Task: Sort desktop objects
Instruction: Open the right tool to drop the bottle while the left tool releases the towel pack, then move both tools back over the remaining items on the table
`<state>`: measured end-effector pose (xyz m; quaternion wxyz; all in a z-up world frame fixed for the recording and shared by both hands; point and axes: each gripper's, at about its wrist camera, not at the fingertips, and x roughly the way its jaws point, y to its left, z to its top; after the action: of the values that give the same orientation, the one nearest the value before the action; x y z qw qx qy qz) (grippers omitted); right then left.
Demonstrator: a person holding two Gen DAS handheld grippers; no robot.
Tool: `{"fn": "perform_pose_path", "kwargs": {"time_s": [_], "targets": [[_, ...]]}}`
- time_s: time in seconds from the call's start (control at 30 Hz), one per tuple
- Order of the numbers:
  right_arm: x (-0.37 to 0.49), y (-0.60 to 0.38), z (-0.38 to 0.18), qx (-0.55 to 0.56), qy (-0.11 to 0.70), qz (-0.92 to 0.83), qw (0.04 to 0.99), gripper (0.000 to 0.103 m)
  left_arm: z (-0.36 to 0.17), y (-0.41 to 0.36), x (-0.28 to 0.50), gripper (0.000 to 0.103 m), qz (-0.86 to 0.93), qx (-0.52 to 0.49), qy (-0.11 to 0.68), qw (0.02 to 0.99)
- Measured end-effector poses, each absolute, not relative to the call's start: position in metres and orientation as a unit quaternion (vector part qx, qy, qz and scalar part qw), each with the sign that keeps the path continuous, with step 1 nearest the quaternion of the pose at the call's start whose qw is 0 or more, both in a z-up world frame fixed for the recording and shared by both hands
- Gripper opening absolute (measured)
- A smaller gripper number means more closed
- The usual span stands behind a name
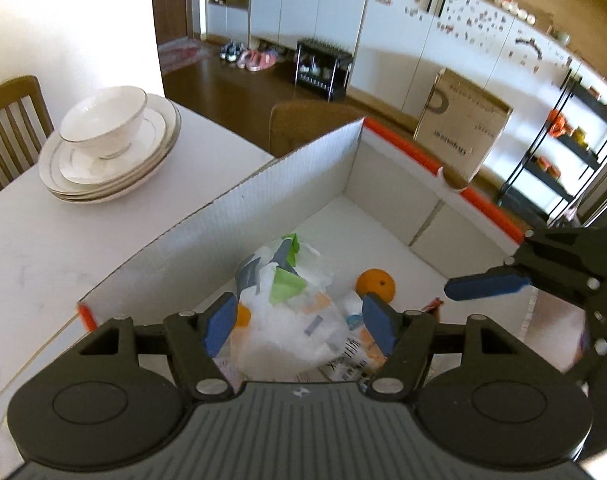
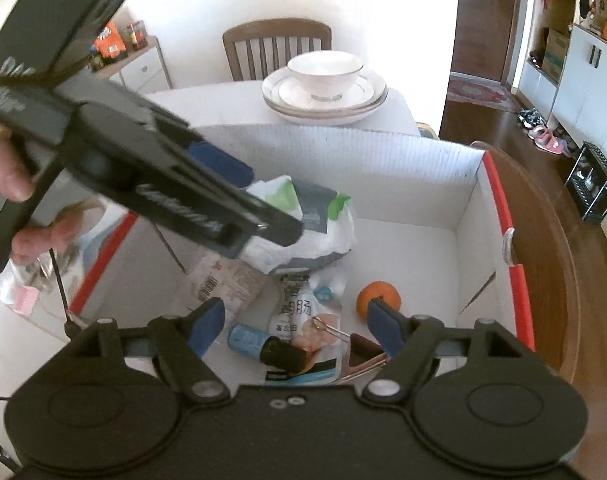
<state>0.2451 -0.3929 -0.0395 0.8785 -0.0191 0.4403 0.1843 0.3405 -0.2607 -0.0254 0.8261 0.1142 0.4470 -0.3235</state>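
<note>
1. The box (image 2: 467, 196) sits on the white table (image 1: 43, 240). It is white card with red edges, and its top is open.
2. A soft white bag (image 1: 287, 316) lies in the middle of the box. It has green and grey marks and looks crinkly and puffy.
3. An orange (image 2: 377, 300) lies on the box floor, just beside the bag.
4. Near the orange are a food pack (image 2: 299, 320), a blue tube with a dark cap (image 2: 263, 346) and a binder clip (image 2: 329, 328).
5. The left gripper (image 1: 299, 324) hangs over the bag. Its blue fingers (image 1: 377, 322) are partly open and hold nothing.
6. The right gripper (image 2: 297, 328) hangs over the small things. Its fingers (image 2: 205, 326) are open wider and hold nothing too.
7. I think the bag is light and squashy. It may slip, so pinch a bunched fold near its top.
8. The orange looks round and firm and may roll. Take it across the middle, softly.
9. The clip is small and hard. Grab its wire handle.
10. A bowl (image 1: 103, 120) sits on stacked plates (image 1: 51, 168) on the table, well apart from the box. They could break, so keep away.
</note>
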Motion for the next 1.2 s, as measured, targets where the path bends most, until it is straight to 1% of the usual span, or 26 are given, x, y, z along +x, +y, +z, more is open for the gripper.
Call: {"fn": "perform_pose_path", "kwargs": {"time_s": [0.07,0.13,0.2,0.33,0.43,0.6,0.77,0.83,0.87,1.07,1.13,1.17,1.2], "targets": [[0.241,-0.394,-0.035,-0.007,0.435,0.186,0.881,0.079,-0.016,-0.251,0.330,0.070,-0.329,0.104,0.435,0.832],[0.237,-0.395,-0.028,0.002,0.428,0.188,0.884,0.083,-0.007,-0.242,0.317,0.070,-0.330,0.097,0.419,0.841],[0.231,-0.396,-0.022,0.008,0.420,0.190,0.887,0.084,0.001,-0.231,0.304,0.073,-0.331,0.089,0.406,0.847],[0.219,-0.390,-0.010,0.009,0.405,0.193,0.894,0.086,0.013,-0.211,0.277,0.073,-0.323,0.082,0.384,0.861],[0.212,-0.382,-0.002,0.008,0.394,0.196,0.898,0.088,0.018,-0.195,0.259,0.073,-0.318,0.075,0.371,0.869],[0.204,-0.365,0.006,0.005,0.383,0.195,0.903,0.089,0.026,-0.161,0.230,0.074,-0.313,0.060,0.355,0.879],[0.194,-0.341,0.013,0.012,0.371,0.204,0.906,0.096,0.029,-0.127,0.206,0.075,-0.304,0.053,0.342,0.887],[0.190,-0.328,0.015,0.014,0.366,0.210,0.906,0.098,0.030,-0.112,0.196,0.079,-0.298,0.053,0.336,0.892],[0.187,-0.322,0.017,0.013,0.364,0.213,0.907,0.099,0.030,-0.104,0.191,0.083,-0.292,0.053,0.332,0.895],[0.174,-0.275,0.021,-0.010,0.353,0.233,0.906,0.101,0.027,-0.055,0.170,0.087,-0.277,0.050,0.324,0.903],[0.170,-0.261,0.021,-0.015,0.351,0.234,0.906,0.102,0.024,-0.039,0.165,0.095,-0.273,0.046,0.324,0.905],[0.169,-0.255,0.021,-0.016,0.352,0.233,0.906,0.102,0.022,-0.031,0.163,0.102,-0.274,0.043,0.325,0.904],[0.169,-0.249,0.020,-0.015,0.353,0.233,0.906,0.102,0.020,-0.024,0.160,0.103,-0.273,0.040,0.325,0.904]]}}
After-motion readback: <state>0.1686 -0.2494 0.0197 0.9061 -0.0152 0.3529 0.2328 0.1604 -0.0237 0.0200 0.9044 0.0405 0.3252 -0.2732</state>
